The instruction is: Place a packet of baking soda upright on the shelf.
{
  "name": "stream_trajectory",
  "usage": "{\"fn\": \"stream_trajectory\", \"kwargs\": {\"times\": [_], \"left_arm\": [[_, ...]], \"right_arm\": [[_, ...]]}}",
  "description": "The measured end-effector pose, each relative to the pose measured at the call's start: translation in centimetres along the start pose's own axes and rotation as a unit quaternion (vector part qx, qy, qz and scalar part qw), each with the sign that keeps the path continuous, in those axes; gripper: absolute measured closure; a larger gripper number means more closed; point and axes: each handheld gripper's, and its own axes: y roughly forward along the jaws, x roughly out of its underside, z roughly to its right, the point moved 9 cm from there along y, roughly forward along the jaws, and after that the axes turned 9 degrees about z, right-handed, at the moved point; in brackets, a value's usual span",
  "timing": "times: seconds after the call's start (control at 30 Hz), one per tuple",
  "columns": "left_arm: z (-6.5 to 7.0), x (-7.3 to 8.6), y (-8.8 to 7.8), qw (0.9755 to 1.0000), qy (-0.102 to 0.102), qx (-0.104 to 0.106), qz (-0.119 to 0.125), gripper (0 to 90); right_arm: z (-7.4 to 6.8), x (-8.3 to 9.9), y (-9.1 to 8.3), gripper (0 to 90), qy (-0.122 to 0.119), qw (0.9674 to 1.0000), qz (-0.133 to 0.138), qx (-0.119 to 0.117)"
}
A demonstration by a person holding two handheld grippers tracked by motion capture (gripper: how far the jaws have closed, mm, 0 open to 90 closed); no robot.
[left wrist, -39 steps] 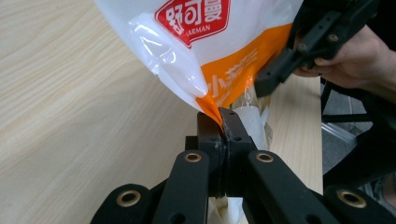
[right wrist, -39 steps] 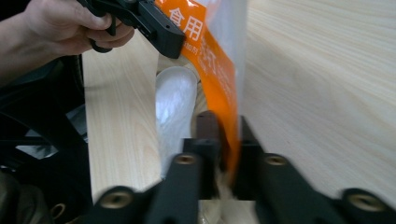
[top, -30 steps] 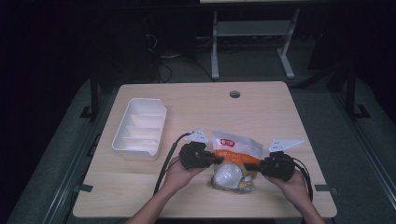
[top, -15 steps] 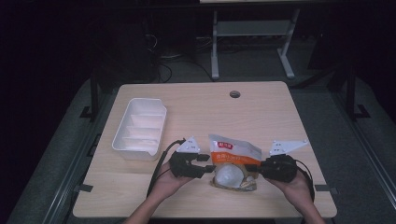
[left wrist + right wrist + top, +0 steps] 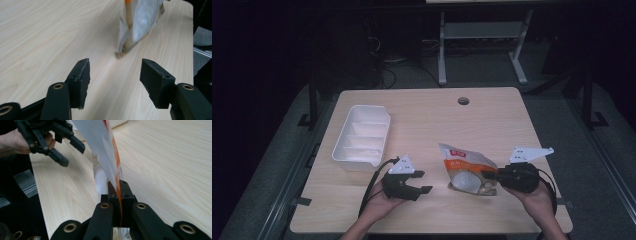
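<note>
Right gripper view: right gripper has its jaws pressed together on the orange edge of the snack bag, film pinched flat between the pads. Bag rises from the jaws up and away, white side facing the camera.

Left gripper view: left gripper has its jaws spread, nothing between the pads, only bare wood. They have just been opening. The bag sits beyond the tips, slightly blurred, its bottom corner on the table, no contact with the pads.

High view: bag is at the near right of the table, orange and white with a round white shape on its front. Right gripper grips its right edge, right hand behind it at the near edge. Left gripper sits to the left of the bag, clearly apart from it, jaws pointing right toward it, held by the left hand. Black cable trails from it toward the near-left.

White tray with several compartments lies on the left side, just beyond the left gripper, long axis running near to far. Round grommet hole at far centre of the tabletop.
</note>
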Motion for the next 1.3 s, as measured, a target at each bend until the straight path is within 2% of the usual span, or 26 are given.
{"fn": "stream_trajectory", "kwargs": {"times": [0.13,0.3,0.5,0.7,1.0,1.3], "left_arm": [[-0.2,0.7,-0.3,0.9999,0.003,-0.008,-0.005,34.9],[-0.4,0.6,-0.7,0.9999,-0.001,-0.011,0.003,28.5],[-0.4,1.0,-1.0,0.9998,0.005,-0.019,0.005,23.4],[-0.6,1.2,-1.0,0.9998,0.001,-0.016,0.006,22.0],[-0.9,1.4,-1.5,0.9997,0.004,-0.020,0.012,22.0],[-0.9,1.2,-1.8,0.9996,0.001,-0.020,0.021,21.6]], "right_arm": [[0.2,-0.4,-0.1,89.8,-0.001,1.0000,0.000,0.006],[0.5,-1.1,-0.1,89.8,0.000,1.0000,-0.001,0.010],[0.8,-1.9,0.2,89.8,0.001,0.9999,-0.002,0.017],[1.0,-2.8,0.6,89.8,0.000,0.9998,-0.001,0.021],[1.5,-5.2,1.5,89.8,-0.003,0.9994,0.002,0.034],[1.4,-7.7,2.9,89.8,-0.014,0.9995,0.003,0.029]]}}
